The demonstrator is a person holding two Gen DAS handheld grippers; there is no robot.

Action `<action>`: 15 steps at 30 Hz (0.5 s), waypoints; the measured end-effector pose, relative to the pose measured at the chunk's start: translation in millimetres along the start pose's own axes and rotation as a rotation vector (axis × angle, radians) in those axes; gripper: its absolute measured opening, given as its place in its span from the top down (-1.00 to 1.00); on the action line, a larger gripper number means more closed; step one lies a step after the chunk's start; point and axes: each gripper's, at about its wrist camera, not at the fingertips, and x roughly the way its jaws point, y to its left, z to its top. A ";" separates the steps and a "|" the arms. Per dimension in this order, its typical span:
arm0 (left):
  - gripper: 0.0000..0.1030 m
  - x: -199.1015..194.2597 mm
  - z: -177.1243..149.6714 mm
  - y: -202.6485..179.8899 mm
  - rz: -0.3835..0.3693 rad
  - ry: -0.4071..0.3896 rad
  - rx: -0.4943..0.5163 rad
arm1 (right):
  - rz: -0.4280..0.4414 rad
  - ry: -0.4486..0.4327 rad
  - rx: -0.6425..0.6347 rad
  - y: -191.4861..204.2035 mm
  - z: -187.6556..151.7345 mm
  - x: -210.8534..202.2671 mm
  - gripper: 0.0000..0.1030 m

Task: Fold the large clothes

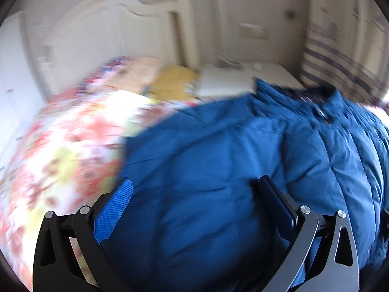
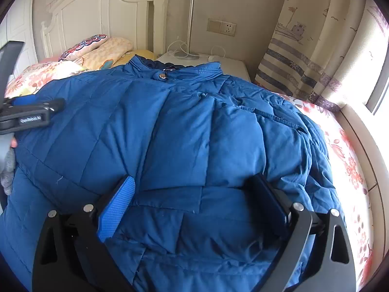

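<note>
Blue padded jacket [image 2: 184, 131] spread on the flowered bed [image 2: 350, 160], collar at twelve o'clock.
Both the left hand-held gripper [image 1: 194, 189] and right hand-held gripper [image 2: 194, 187] gape, empty; soft, bulky, probably slippery — pinch a stitched hem.

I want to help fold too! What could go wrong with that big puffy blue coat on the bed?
1. The blue coat is thick and puffy, so a fold may spring back open.
2. Both the left gripper and right gripper are open and hold nothing, so a pinch might catch only the top layer.
3. The left view is blurred, so that gripper seems to move fast and could bunch the coat on the flowered bedspread.
</note>
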 end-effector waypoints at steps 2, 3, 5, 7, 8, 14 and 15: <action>-0.90 -37.1 -6.8 7.8 -0.057 -0.075 -0.071 | 0.010 -0.003 0.008 -0.9 -2.6 -0.6 -0.86; -0.90 -58.1 -12.9 8.5 -0.125 -0.094 -0.088 | 0.011 -0.004 0.009 0.1 -4.2 -1.8 -0.86; -0.91 -86.9 -28.9 0.8 -0.198 -0.074 -0.059 | 0.008 -0.004 0.007 -0.7 -3.2 -1.5 -0.86; -0.91 -103.7 -55.3 -15.6 -0.212 -0.015 0.041 | 0.025 -0.005 0.014 -2.6 -3.4 -2.4 -0.87; -0.91 -104.4 -69.0 -22.4 -0.199 0.021 0.086 | 0.044 -0.003 0.024 -3.2 -4.8 -5.1 -0.88; -0.91 -77.4 -110.0 -8.0 -0.211 0.173 0.040 | 0.112 0.002 0.062 -5.1 -18.5 -62.7 -0.87; -0.91 -73.4 -110.0 -5.2 -0.209 0.185 0.019 | 0.110 0.012 0.028 1.0 -24.4 -69.6 -0.87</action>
